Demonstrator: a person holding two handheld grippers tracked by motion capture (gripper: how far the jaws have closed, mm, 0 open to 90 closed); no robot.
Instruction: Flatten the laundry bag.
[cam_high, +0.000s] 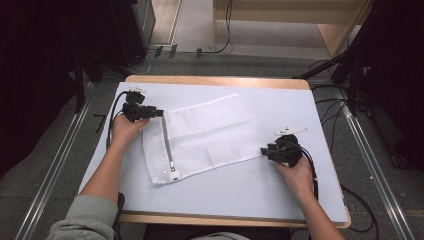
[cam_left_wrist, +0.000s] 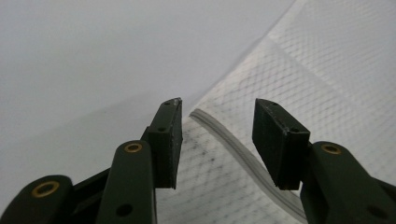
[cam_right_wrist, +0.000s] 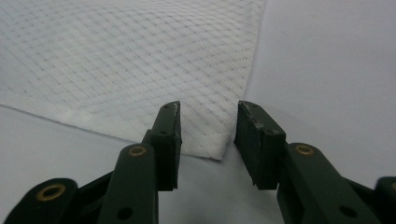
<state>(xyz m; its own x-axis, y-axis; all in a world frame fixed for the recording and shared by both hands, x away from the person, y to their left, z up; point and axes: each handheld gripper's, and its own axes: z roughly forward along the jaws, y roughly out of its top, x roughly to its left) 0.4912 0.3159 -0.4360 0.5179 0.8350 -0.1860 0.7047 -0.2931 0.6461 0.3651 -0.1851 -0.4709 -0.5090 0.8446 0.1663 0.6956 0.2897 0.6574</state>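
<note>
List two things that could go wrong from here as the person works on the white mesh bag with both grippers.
The left gripper straddles the mesh bag at its zipper; closing may catch only the stiff zipper. The right gripper, jaws open at a bag corner, may pinch just one thin layer and slip.

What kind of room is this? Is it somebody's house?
Probably not a house: it looks like a lab or workshop. The white mesh bag lies on a white-covered table, cables trail over the grey floor, and dark stands flank the table.
</note>
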